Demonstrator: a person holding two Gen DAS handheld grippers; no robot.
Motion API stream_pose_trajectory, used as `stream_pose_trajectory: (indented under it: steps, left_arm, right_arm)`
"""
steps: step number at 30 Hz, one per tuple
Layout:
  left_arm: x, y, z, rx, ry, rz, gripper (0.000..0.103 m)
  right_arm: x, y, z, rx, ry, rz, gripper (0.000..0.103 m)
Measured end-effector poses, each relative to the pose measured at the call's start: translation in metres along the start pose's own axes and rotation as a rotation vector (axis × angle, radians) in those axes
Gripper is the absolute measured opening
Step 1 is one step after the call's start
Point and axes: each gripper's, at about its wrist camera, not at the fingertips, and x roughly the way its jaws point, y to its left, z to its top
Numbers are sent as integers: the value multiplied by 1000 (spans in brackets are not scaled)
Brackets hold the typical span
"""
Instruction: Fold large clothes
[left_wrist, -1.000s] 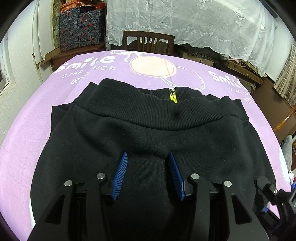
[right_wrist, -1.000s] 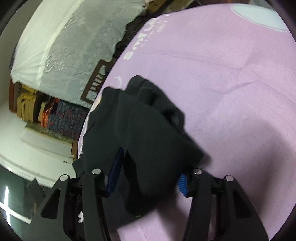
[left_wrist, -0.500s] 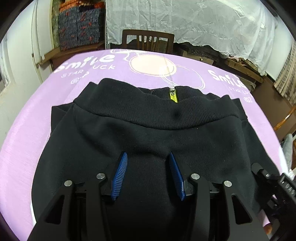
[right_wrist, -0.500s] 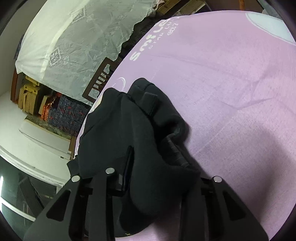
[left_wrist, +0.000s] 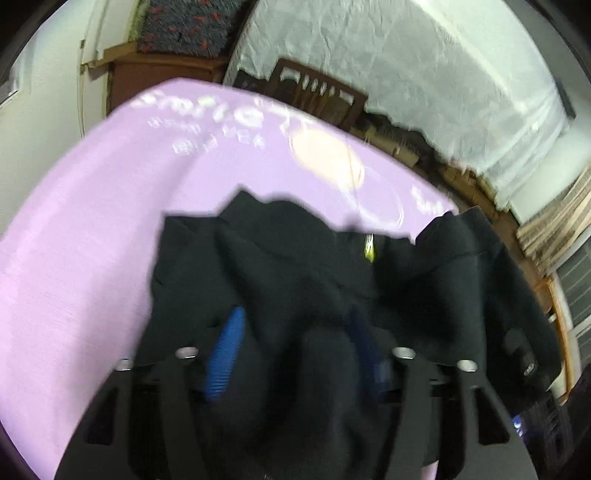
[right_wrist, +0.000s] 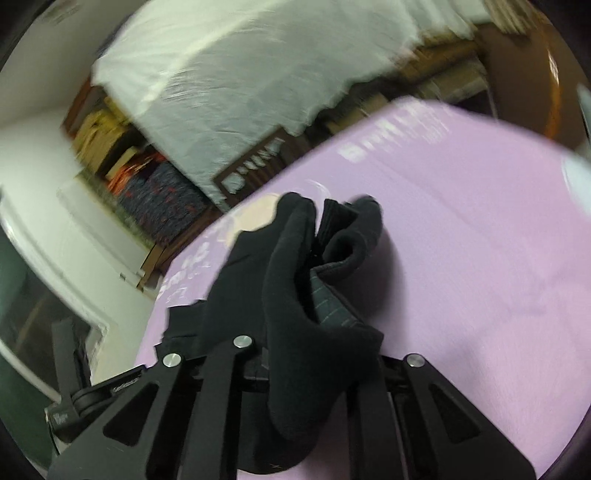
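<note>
Black garment bunched in both grippers

Black zip-up garment (left_wrist: 295, 266) lies on the purple tablecloth (left_wrist: 74, 258), partly lifted. We see the left gripper (left_wrist: 295, 343) with jaws opening, cloth humped between its 2 blue pads (left_wrist: 225, 354). Right gripper (right_wrist: 314, 369) jaws are closing on a thick fold; both views blurred

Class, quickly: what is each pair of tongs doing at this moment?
Left tongs: opening, thick black zip-up garment bunched between them.
Right tongs: closing on a fold of the same garment, pinched.

Jacket (left_wrist: 295, 266) lies on tablecloth (left_wrist: 92, 221), chair (left_wrist: 317, 96) behind.
</note>
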Motion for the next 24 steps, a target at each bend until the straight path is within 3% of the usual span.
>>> stream_pose_trajectory:
  steps: [3, 5, 7, 10, 13, 16, 24]
  left_arm:
    - [-33, -1, 8, -10, -40, -136, 75]
    - [-48, -15, 9, 33, -45, -195, 95]
    - [-49, -39, 9, 104, -27, -187, 95]
    - [-35, -81, 5, 213, 66, -216, 95]
    - [-3, -122, -1, 318, 165, -145, 95]
    - [16, -147, -5, 390, 205, -95, 95]
    - [36, -192, -8, 563, 209, 36, 95]
  right_arm:
    - [-10, 41, -7, -166, -37, 22, 12]
    - [-15, 68, -21, -286, -60, 34, 12]
    - [-17, 80, -34, -347, -66, 42, 12]
    - [-15, 81, -44, -373, -64, 39, 12]
    - [-13, 72, -46, -353, -56, 32, 12]
    - [-12, 64, -46, -341, -47, 36, 12]
    - [-12, 47, -47, -338, -32, 56, 12]
